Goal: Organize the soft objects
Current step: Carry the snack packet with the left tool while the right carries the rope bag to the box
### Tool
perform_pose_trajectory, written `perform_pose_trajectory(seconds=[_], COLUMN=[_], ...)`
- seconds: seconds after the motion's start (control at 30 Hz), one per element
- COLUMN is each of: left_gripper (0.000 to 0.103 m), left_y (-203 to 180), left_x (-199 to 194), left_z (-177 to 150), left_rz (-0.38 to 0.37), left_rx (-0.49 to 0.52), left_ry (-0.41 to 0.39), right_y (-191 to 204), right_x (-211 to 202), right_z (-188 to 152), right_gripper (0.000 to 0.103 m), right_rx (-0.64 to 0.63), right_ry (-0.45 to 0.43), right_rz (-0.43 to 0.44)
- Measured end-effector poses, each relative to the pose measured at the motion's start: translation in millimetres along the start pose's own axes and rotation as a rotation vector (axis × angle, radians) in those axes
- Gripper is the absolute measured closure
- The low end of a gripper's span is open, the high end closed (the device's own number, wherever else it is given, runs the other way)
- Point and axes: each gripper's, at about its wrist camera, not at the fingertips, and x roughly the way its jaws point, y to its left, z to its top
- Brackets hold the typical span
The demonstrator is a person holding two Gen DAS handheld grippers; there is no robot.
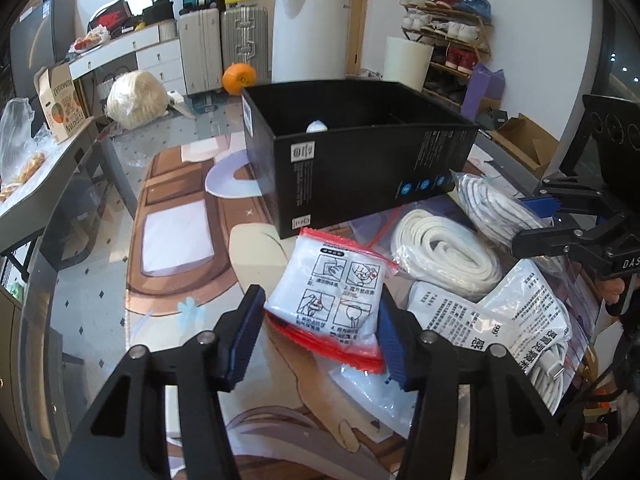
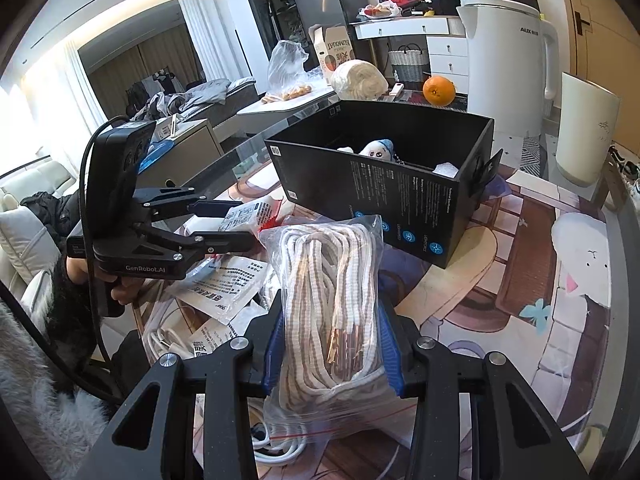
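Observation:
A white packet with red edges and printed pictograms (image 1: pixel 340 276) sits between the blue pads of my left gripper (image 1: pixel 320 300), which press on both its sides; the right wrist view shows this gripper (image 2: pixel 244 221) over the pile of bags. My right gripper (image 2: pixel 332 352) is shut on a clear plastic bag of white and brown cord (image 2: pixel 332 280), held upright in front of the open black box (image 2: pixel 384 192). The left wrist view shows that bag (image 1: pixel 492 204) and the right gripper (image 1: pixel 528 222) at the right edge. A small white plush (image 2: pixel 378 150) lies inside the black box (image 1: pixel 360 168).
A bagged roll of white band (image 1: pixel 444 256), white printed packets (image 1: pixel 520 312) and a white cable (image 2: pixel 280 452) are heaped on the glass table (image 1: pixel 180 240) before the box. An orange (image 2: pixel 439 90), a white kettle (image 2: pixel 504 60) and a white cylinder (image 2: pixel 586 128) stand behind it.

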Motion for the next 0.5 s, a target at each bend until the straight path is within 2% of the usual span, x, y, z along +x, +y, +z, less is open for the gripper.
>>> perform_pose_trajectory(seconds=[0.5], left_gripper=[0.05], left_y=[3.4], left_x=[-36.6], left_z=[4.4], left_rz=[0.018], left_rx=[-0.068], left_ry=[-0.127], right_y=[5.8], right_x=[-21.0], right_z=[4.6], right_gripper=[0.062], right_rx=[0.002], right_ry=[-0.078], right_rz=[-0.008])
